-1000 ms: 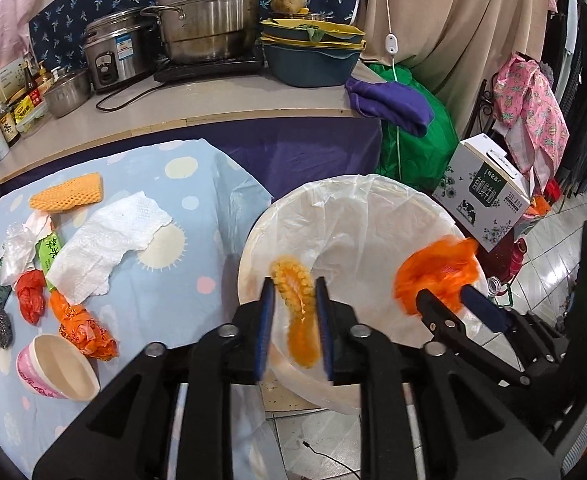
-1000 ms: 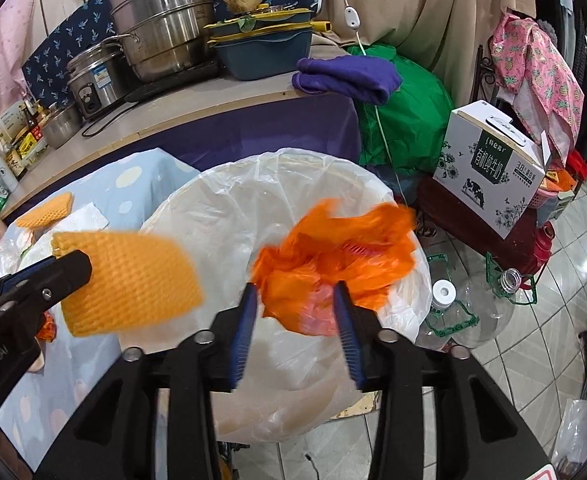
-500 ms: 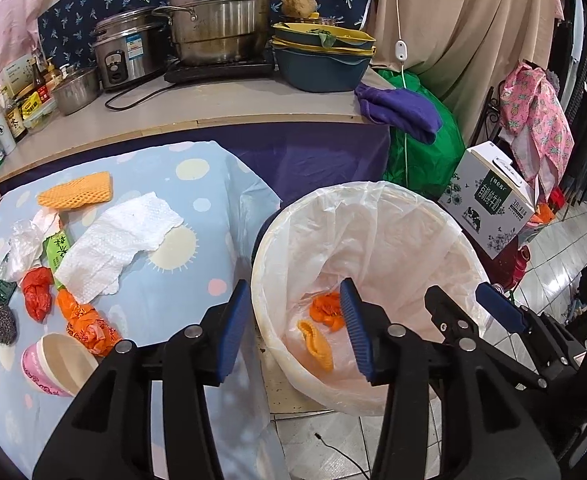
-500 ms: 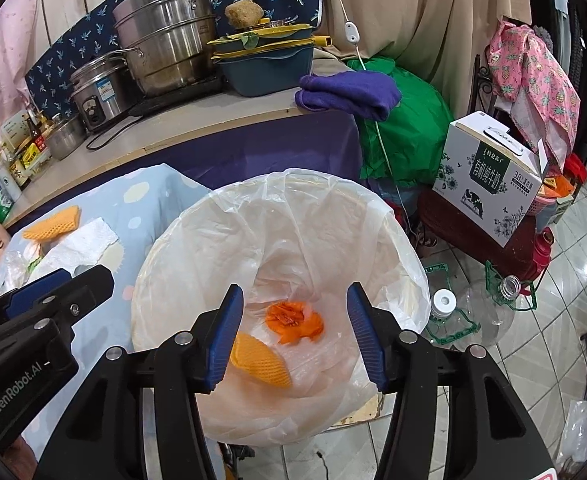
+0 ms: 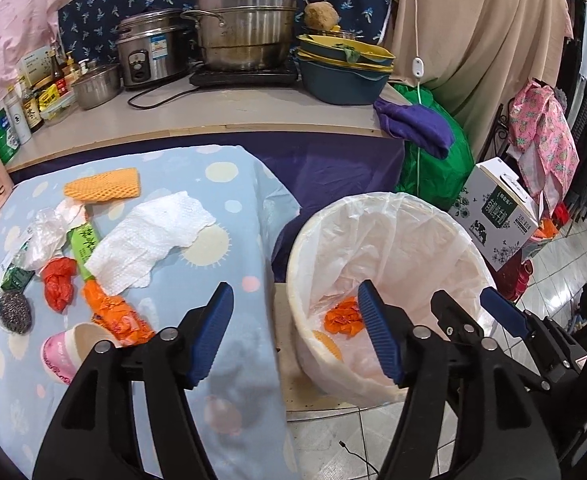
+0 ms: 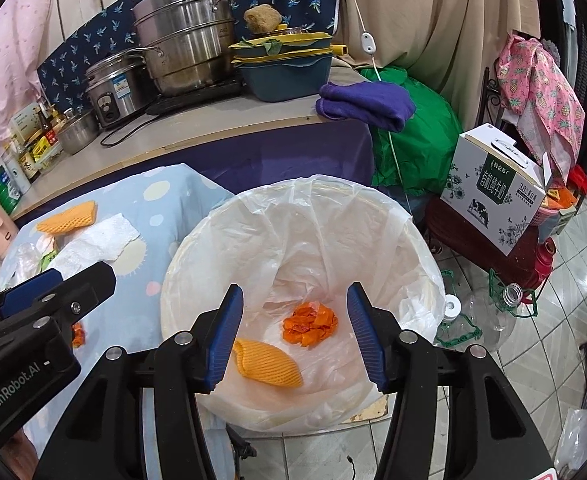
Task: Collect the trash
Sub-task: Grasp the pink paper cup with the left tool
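Both grippers (image 5: 295, 336) (image 6: 293, 336) wide open, empty, above lined bin (image 6: 197, 264) beside littered tablecloth (image 5: 229, 264).

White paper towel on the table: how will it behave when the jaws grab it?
The paper towel lies thin and crumpled, so it is probably very light and floppy, likely drooping from one pinched edge. Its embossed surface should grip well.

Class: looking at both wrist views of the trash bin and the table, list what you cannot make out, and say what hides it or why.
- Cup, left view: its near side is behind the left gripper.
- Foam net in the bin, left view: mostly hidden by the bin's near wall; clear in the right view.
- Bottle labels on the counter, left view: too small to read.
- Table trash, right view: largely blocked by the left gripper's body.
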`<state>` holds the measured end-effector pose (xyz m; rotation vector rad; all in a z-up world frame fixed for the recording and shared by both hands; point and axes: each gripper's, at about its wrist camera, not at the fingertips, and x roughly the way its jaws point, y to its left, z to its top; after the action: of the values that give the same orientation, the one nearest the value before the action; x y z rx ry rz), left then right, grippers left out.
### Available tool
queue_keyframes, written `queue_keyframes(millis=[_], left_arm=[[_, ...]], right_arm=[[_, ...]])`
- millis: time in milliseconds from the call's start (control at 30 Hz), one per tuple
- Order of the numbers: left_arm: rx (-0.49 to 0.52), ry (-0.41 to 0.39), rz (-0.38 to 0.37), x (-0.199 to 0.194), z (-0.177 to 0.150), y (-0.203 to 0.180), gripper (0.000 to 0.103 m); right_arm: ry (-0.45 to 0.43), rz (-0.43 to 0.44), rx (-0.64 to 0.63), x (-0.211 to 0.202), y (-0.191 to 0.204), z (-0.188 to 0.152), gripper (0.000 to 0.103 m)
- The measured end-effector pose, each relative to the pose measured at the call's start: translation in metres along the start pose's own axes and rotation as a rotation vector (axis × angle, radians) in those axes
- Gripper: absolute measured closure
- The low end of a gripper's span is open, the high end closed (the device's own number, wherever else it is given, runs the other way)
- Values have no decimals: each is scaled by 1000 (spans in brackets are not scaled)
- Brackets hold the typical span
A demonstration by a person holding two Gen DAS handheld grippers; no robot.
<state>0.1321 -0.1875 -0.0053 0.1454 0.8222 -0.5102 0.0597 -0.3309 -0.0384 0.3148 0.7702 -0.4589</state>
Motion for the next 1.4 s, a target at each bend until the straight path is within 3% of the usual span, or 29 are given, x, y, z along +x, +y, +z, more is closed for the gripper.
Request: queue_keyframes(millis=[67,267,667,867,1033,1400], left_arm=[[-16,0,12,-4,-2,10,38],[-99,-7,97,-15,-14,54,16],[-250,56,253,-23,-55,157,13],[-293,69,255,-23,-70,182,9],[-287,85,220,-14,-69,182,7],[-308,149,213,22,-71,191,7]], right_arm=[[1,5,-5,-2,5,-2,50],[7,35,-32,-6,29,-8,50],[60,120,-116,2,95,-33,49],[84,146,-134,9,118,-42,49],[95,154,-153,13,130,-45,49],[112,159,-167,25,139,-43,49]])
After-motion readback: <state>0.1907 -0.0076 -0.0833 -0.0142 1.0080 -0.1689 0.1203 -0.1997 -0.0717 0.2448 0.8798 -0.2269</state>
